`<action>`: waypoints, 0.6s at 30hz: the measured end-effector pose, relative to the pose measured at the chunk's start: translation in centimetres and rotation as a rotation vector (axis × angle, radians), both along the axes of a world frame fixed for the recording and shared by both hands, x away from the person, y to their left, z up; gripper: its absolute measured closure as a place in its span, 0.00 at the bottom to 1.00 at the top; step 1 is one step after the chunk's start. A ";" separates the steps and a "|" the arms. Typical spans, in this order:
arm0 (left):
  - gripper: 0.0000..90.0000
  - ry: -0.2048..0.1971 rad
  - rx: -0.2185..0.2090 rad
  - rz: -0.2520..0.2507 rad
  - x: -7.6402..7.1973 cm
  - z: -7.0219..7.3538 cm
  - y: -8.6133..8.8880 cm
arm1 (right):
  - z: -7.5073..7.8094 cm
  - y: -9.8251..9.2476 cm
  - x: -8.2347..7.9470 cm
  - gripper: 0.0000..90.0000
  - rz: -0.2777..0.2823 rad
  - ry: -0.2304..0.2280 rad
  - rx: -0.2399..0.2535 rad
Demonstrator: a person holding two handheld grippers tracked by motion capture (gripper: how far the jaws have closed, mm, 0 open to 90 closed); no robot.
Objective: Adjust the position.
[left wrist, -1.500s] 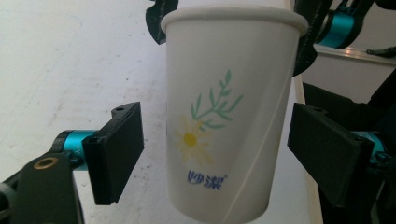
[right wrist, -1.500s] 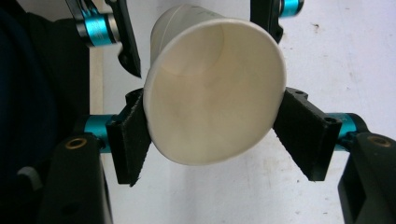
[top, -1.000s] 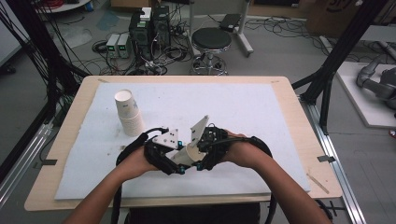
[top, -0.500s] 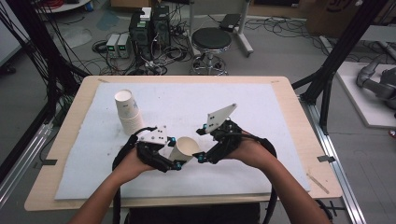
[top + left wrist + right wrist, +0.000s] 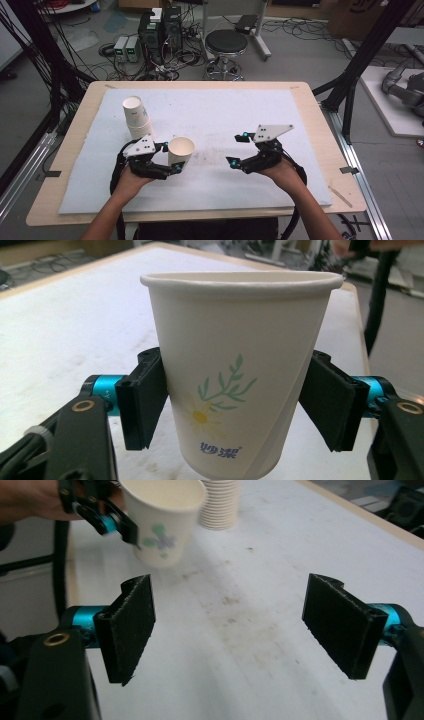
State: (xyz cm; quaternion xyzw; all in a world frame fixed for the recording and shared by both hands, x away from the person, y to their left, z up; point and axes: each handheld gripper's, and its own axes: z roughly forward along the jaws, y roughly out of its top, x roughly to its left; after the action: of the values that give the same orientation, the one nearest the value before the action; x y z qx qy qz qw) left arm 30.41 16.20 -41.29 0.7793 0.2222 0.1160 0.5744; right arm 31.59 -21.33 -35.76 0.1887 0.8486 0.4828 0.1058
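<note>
The left hand-held gripper (image 5: pixel 172 159) grips an upright paper cup (image 5: pixel 181 151) near the left front of the table (image 5: pixel 300 107), its jaws having just eased wider. The right hand-held gripper (image 5: pixel 235 150) stands open and empty, well apart to the right. A cup stack (image 5: pixel 136 117) stands just beyond.

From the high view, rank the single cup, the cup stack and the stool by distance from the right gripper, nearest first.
1. Single cup: to the left of the right gripper, between the left gripper's jaws.
2. Cup stack: farther left and back, on the white mat.
3. Stool: on the floor beyond the table's far edge.
</note>
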 end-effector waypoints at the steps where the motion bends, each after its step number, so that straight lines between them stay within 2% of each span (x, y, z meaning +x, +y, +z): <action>1: 0.34 -0.014 -0.018 0.028 -0.1 -0.2 0.6 | -0.8 -1.0 -0.2 0.24 -0.039 -0.004 0.015; 2: 0.34 -0.014 -0.018 0.028 -0.1 -0.2 0.6 | -1.1 -1.6 -0.3 0.24 -0.057 -0.010 0.022; 3: 0.33 -0.026 -0.029 0.055 -0.3 -0.4 1.1 | -1.4 -2.0 -0.4 0.24 -0.077 -0.008 0.028; 4: 0.33 -0.026 -0.029 0.055 -0.3 -0.4 1.1 | -1.4 -2.0 -0.4 0.24 -0.077 -0.008 0.028; 7: 0.33 -0.044 -0.057 0.104 -0.5 -0.6 2.3 | -2.8 -3.9 -0.8 0.24 -0.132 -0.005 0.052; 10: 0.33 -0.054 -0.070 0.127 -0.6 -0.6 2.9 | -3.4 -4.7 -0.9 0.24 -0.161 -0.006 0.052; 11: 0.33 -0.066 -0.084 0.154 -0.8 -0.6 3.4 | -3.8 -5.3 -1.1 0.24 -0.190 -0.007 0.054; 18: 0.33 -0.089 -0.102 0.203 -1.1 -1.1 4.2 | -4.8 -6.4 -1.5 0.24 -0.254 -0.037 0.058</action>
State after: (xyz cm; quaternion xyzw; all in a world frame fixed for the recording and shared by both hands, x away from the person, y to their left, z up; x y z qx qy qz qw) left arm 29.26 20.42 -42.35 0.7166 0.2797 0.1966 0.6080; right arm 30.14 -27.77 -40.52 0.2887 0.8015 0.4931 0.1764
